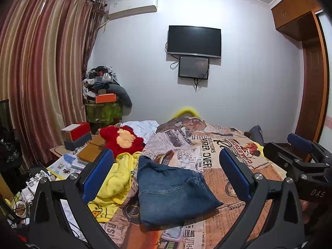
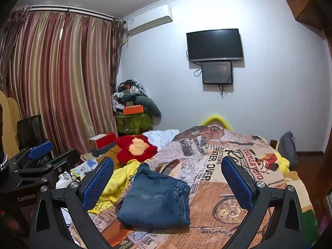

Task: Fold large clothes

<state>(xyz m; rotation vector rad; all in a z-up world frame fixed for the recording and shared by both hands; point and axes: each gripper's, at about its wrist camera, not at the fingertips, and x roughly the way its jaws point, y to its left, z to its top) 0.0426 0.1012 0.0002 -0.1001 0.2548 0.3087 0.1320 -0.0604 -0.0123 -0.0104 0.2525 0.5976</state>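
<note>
We are holding both tools, left tool (image 1: pixel 166 172) and right tool (image 2: pixel 168 178), wide open and empty above the folded jeans (image 1: pixel 172 193) lying on the bed (image 1: pixel 228 166).

Jeans (image 1: pixel 172 193): mid-blue denim with lighter stitching, at lower centre of the frame. Bedspread (image 1: pixel 224 157): orange, cream and grey newspaper-style print with black lettering and a pocket-watch motif. Blanket (image 1: pixel 116 178): bright yellow with an orange-and-yellow duck figure, left of the jeans. Plush toy (image 1: pixel 122 140): red with a pale orange patch. Curtains (image 1: pixel 41 68): vertical stripes in maroon and gold, at upper left. Fingers (image 1: pixel 97 175): blue pads on black frames. Wall (image 1: pixel 249 62): plain pale lavender-white.
</note>
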